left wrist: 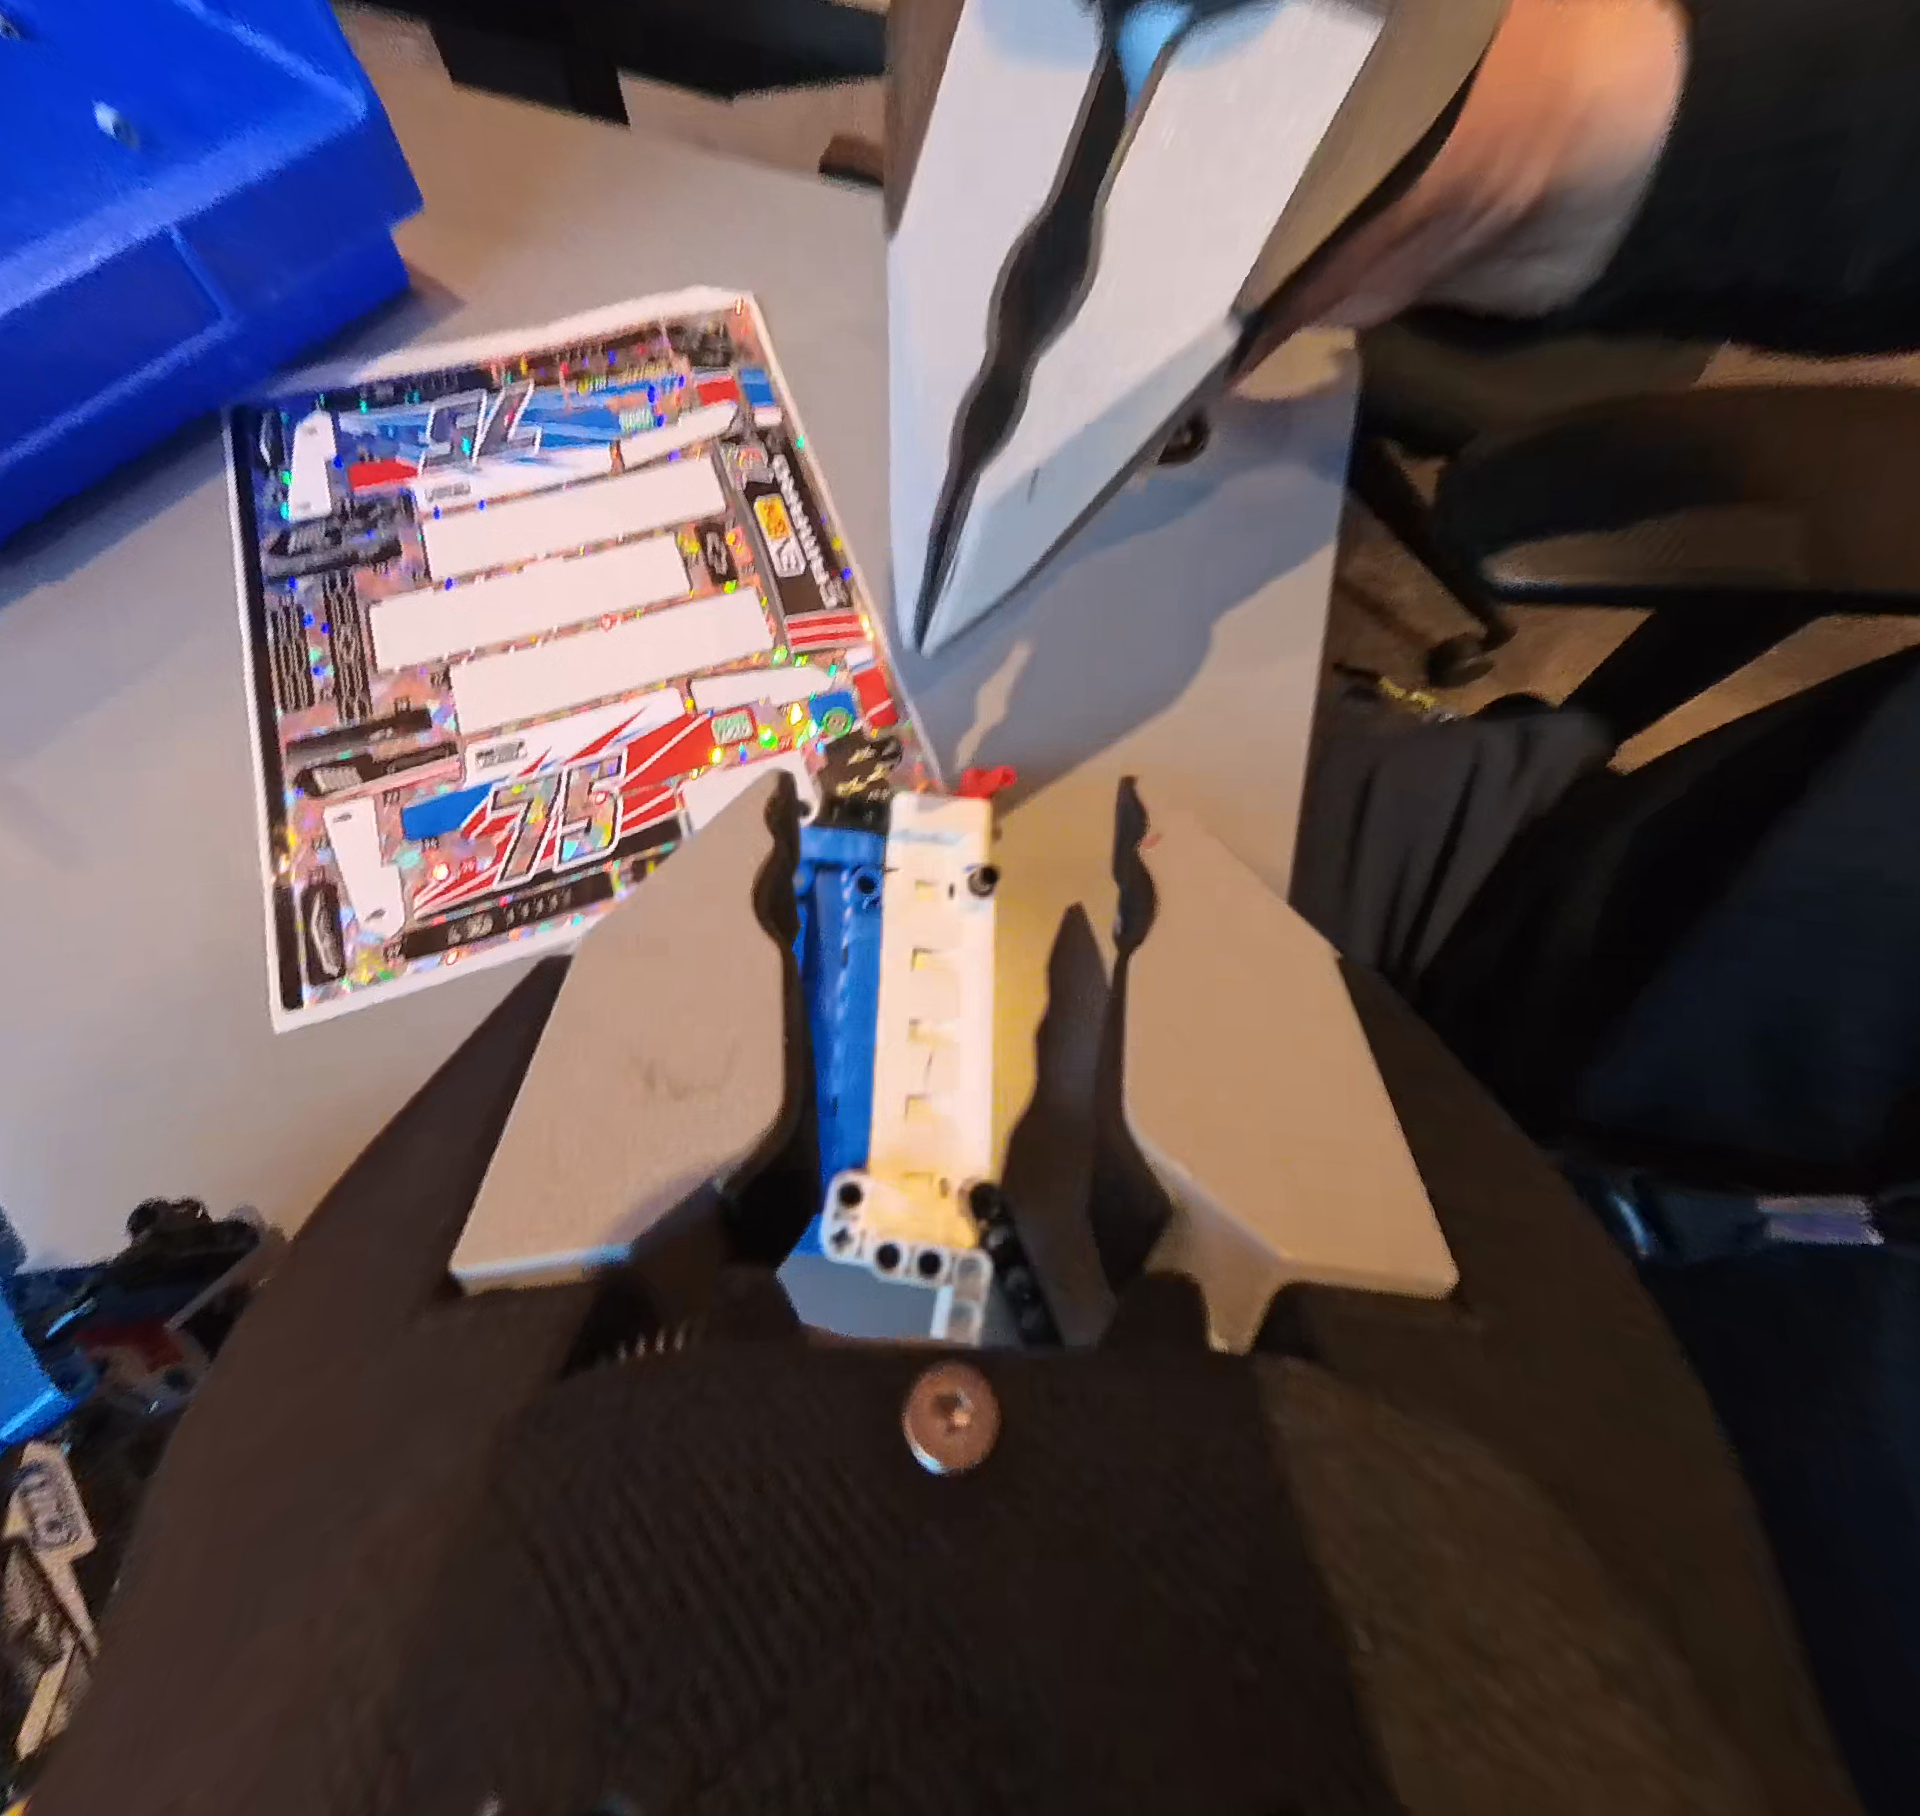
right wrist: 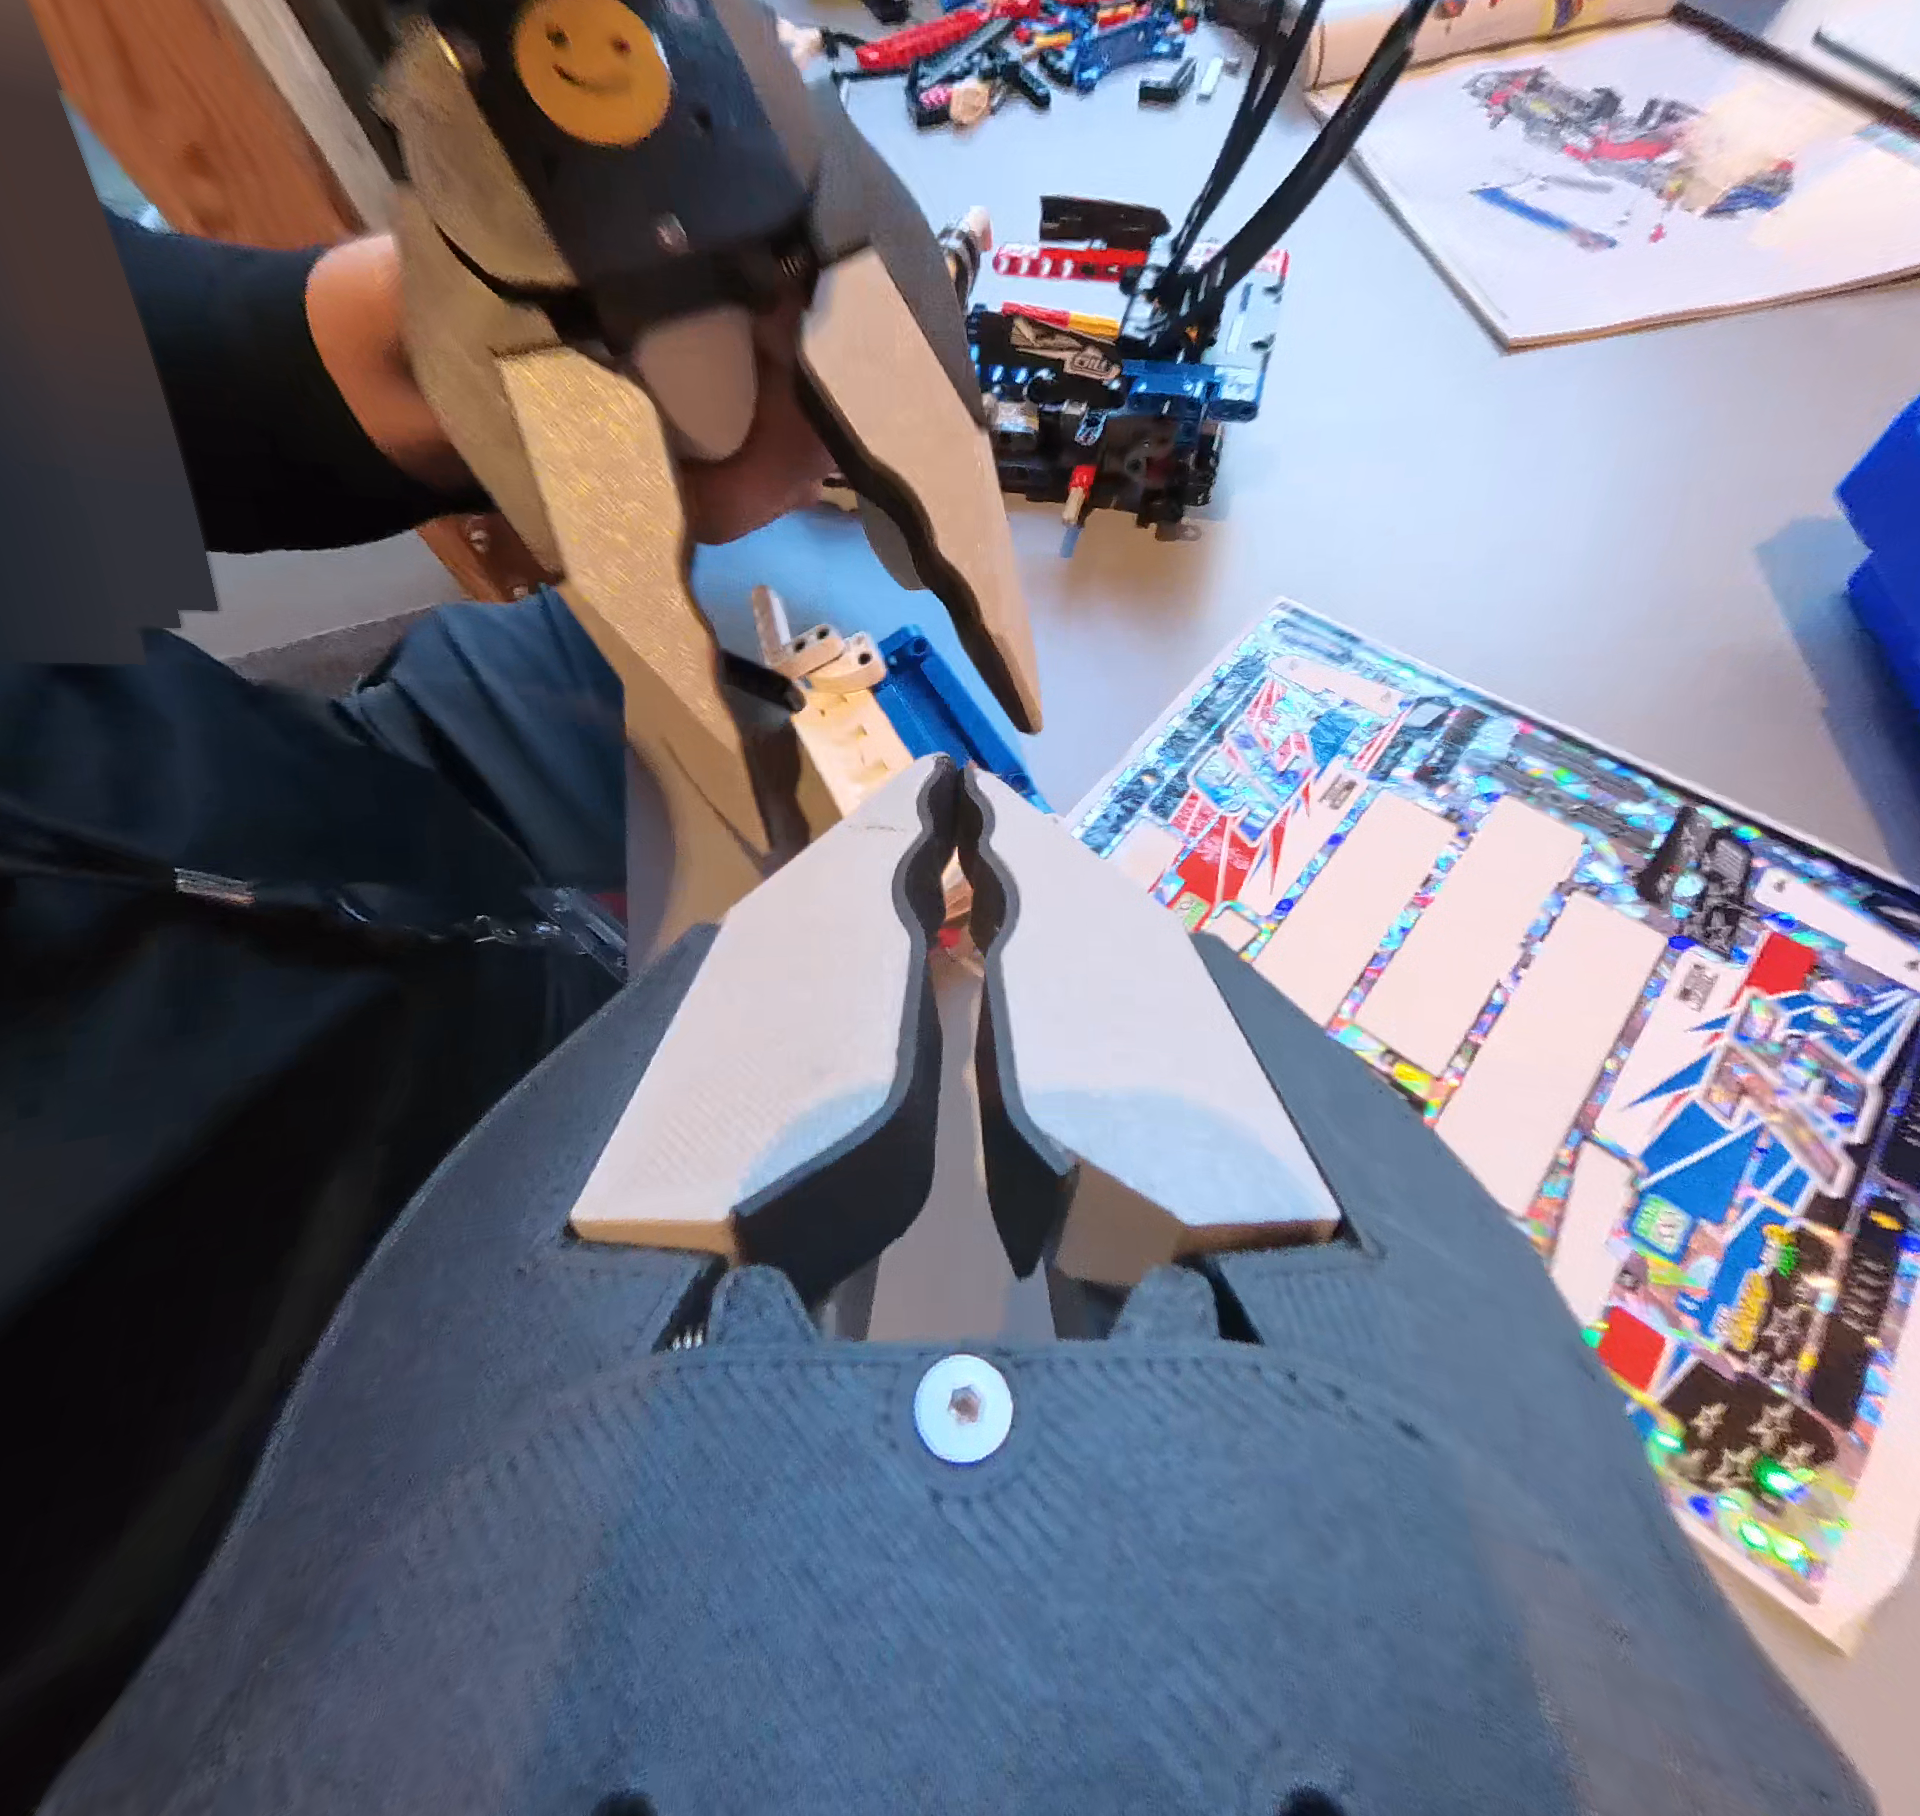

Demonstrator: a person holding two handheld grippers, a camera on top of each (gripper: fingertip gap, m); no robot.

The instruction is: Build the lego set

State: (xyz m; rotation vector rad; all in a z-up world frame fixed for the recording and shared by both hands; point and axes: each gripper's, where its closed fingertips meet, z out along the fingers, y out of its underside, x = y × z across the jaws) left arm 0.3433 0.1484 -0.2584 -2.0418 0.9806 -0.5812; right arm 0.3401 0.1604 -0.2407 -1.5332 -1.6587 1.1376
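Jaws of the left gripper pinch the white-and-blue lego piece, long axis along them; the right gripper, jaws pressed together, hangs just beyond its far end.

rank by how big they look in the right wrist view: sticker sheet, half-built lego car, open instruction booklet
1. sticker sheet, largest by far, though it lies nearest the camera
2. open instruction booklet, cut off by the frame edge
3. half-built lego car
Booklet and car look close in size, so their order is unsure.
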